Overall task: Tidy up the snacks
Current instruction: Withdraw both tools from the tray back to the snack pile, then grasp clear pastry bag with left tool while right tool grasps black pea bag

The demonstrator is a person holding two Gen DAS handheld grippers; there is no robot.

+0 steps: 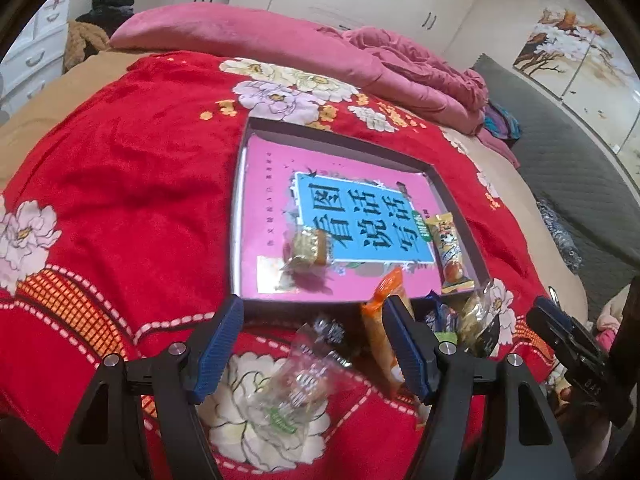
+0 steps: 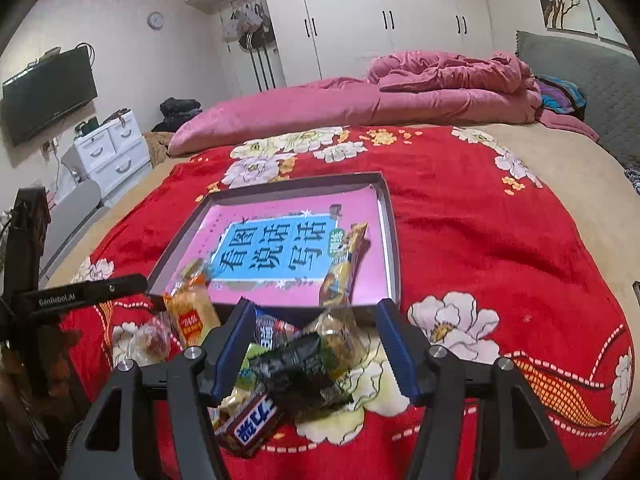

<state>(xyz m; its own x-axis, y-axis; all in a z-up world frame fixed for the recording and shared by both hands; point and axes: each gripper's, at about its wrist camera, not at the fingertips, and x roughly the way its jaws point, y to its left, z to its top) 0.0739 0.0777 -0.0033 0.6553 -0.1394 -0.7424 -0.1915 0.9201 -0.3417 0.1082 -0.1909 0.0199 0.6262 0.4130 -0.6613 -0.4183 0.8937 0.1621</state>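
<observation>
Snacks are the subject here, and most of them are not yet sorted. Only two lie inside the shallow box point(image 2: 390, 236) that stands on the red floral blanket point(image 2: 500, 248): a long yellow bar point(image 2: 344, 264) along its right wall, and a small gold-wrapped snack point(image 1: 308, 250) near its front left part. Both rest on a pink book point(image 2: 280, 248) with a blue title panel, which covers the bottom of the box.

The remaining snacks stay in a loose pile on the blanket, just in front of the box. I can see an orange packet point(image 2: 192, 312), a clear-wrapped sweet point(image 1: 296, 384), a black packet point(image 2: 298, 372), a greenish clear packet point(image 2: 340, 336) and a Snickers bar point(image 2: 252, 424) at the near end. So I judge the task to be in its early part, with at least five pieces left to move.

The left gripper point(image 1: 316, 348) has its jaws apart and holds nothing; the clear-wrapped sweet lies on the blanket below the gap. The right gripper point(image 2: 316, 344) is also apart and holds nothing, above the black packet, whose wrapper the pads do not press.
</observation>
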